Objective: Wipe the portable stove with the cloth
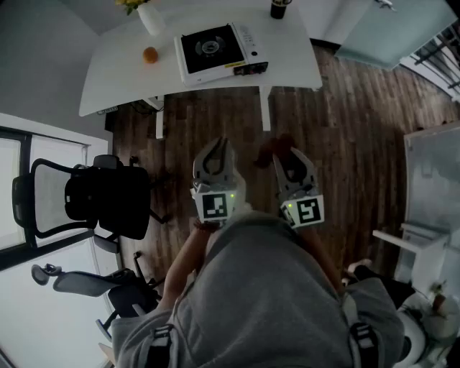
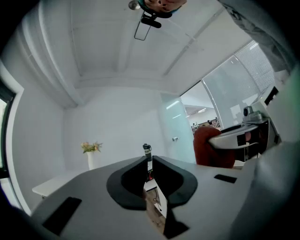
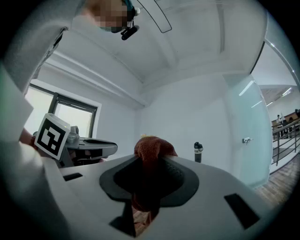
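Observation:
The portable stove (image 1: 218, 52), white with a black top and burner ring, sits on the white table (image 1: 115, 68) at the far end of the head view. Both grippers are held level in front of the person, well short of the table. My right gripper (image 1: 286, 153) is shut on a rust-red cloth (image 3: 149, 152), which bulges out above its jaws and hangs below them; the cloth (image 1: 272, 148) shows at its tip. My left gripper (image 1: 215, 152) is shut with nothing between its jaws. In the left gripper view the red cloth (image 2: 212, 147) appears at the right.
An orange (image 1: 149, 54) and a white vase (image 1: 151, 17) with flowers stand on the table left of the stove, a dark bottle (image 1: 279, 8) at its far right. Black office chairs (image 1: 100, 198) stand at the left over the dark wood floor (image 1: 359, 129). White furniture (image 1: 431, 187) lines the right.

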Demonstrator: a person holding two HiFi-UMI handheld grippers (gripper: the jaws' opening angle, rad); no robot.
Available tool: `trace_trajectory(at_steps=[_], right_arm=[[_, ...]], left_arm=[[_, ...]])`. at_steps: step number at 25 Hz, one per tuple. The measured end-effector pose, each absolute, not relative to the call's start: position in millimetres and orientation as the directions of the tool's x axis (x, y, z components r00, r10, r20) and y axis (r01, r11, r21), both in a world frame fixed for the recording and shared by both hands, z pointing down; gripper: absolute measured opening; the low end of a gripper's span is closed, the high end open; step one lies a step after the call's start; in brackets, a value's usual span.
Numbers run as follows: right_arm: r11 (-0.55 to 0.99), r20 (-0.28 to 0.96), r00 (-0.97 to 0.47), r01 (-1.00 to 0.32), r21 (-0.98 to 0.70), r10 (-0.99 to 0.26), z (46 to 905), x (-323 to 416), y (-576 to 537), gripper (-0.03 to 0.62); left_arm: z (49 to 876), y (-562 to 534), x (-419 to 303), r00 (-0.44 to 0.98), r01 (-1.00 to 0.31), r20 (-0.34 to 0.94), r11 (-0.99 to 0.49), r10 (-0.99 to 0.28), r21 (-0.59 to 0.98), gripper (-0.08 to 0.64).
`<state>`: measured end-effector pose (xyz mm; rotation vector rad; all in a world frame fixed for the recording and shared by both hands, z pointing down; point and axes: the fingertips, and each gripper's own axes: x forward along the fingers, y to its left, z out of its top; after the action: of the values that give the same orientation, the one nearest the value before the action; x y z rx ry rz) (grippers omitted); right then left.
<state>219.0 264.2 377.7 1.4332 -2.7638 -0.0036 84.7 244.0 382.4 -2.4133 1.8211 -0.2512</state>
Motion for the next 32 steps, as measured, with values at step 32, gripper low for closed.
trace_trajectory(at_steps=[32], right_arm=[[0.449, 0.168, -0.453, -0.891, -0.065, -0.876, 401, 181, -8, 0.117]], left_arm=[[407, -17, 10, 0.320, -0.927, 0.179, -0.346, -0.930, -0.142, 0.054]])
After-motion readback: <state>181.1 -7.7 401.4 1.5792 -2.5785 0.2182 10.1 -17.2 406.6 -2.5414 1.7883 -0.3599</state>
